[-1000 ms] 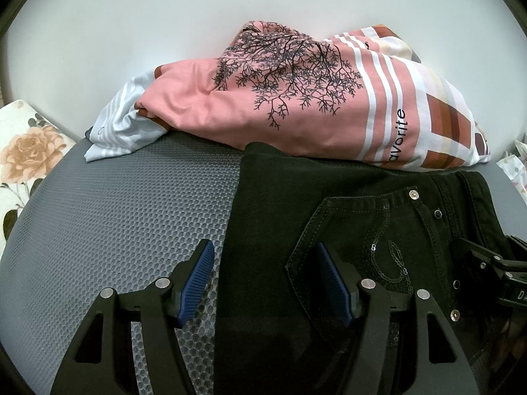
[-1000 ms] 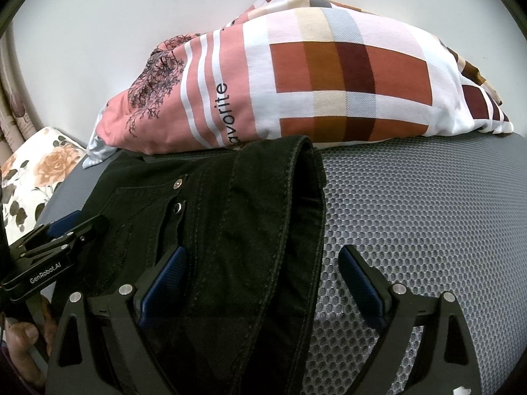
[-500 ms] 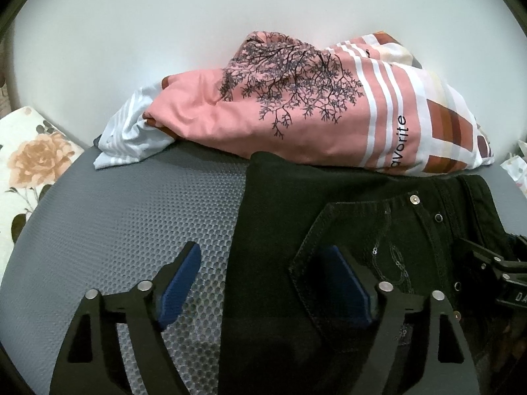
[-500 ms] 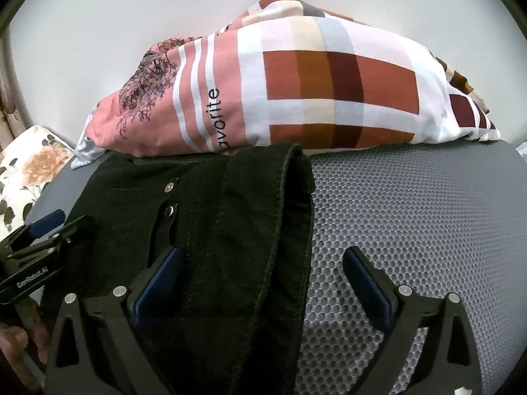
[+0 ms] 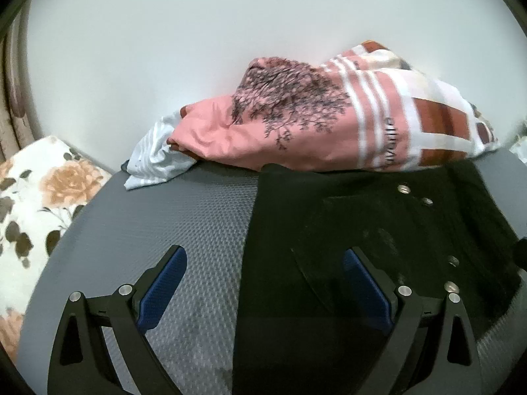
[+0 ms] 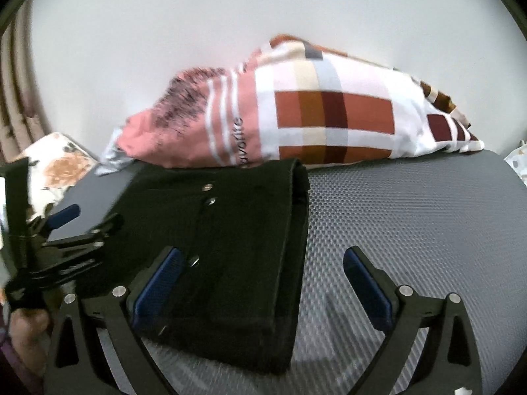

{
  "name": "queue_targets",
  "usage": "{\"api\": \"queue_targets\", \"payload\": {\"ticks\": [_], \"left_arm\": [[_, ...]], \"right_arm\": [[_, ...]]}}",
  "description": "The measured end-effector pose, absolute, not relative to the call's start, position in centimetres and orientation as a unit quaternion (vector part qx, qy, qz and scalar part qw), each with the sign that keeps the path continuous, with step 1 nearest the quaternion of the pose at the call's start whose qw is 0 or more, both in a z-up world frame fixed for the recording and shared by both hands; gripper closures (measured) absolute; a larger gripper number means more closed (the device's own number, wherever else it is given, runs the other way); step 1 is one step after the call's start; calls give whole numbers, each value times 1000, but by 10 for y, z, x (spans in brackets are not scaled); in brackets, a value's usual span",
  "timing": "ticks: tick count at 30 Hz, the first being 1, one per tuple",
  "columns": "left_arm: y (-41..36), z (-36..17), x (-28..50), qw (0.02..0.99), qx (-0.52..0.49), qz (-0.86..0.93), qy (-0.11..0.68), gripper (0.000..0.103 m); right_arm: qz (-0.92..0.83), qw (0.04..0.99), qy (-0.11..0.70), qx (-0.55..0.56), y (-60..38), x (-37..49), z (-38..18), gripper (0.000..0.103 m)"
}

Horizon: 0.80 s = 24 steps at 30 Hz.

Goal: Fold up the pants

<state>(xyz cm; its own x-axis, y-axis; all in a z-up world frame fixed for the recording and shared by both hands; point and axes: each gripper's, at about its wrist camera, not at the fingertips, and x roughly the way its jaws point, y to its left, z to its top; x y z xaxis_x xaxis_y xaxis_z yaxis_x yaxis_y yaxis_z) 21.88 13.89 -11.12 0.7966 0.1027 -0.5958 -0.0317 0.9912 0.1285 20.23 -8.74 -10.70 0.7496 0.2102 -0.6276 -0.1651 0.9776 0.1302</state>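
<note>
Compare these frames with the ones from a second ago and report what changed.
Both grippers drew back and up from the folded black pants. The left gripper is opening, its fingers wider apart than before; the right gripper was already open. Neither holds cloth. The pants and patterned pillow stayed put on the grey mattress.

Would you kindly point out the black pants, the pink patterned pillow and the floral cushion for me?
black pants point(image 6: 230, 250), right wrist view, on the folded top layer.
pink patterned pillow point(image 5: 316, 138), left wrist view, on its tree print.
floral cushion point(image 5: 49, 194), left wrist view, on its top face.
</note>
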Motion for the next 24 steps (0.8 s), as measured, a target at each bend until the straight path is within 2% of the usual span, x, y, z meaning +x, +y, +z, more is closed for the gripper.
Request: {"api": "queue_targets", "payload": {"ticks": [4,6,13,18,24], "left_arm": [[128,-82,187,955,67,50,283,6],[122,-59,168,963,70,48,256,0],[111,24,98,984,46,53,161,0],[103,63,72,986,51,64,147,0],[84,86,43,988,69,39,130,0]], "right_arm": [[106,938,326,38,-98,170,-94,5],[109,939,323,45,-105,159,-87,5],[134,947,287,47,-107,121,-49,4],[148,955,254,51,-105,101,-19,3],[157,960,226,48,-103,82,6,2]]}}
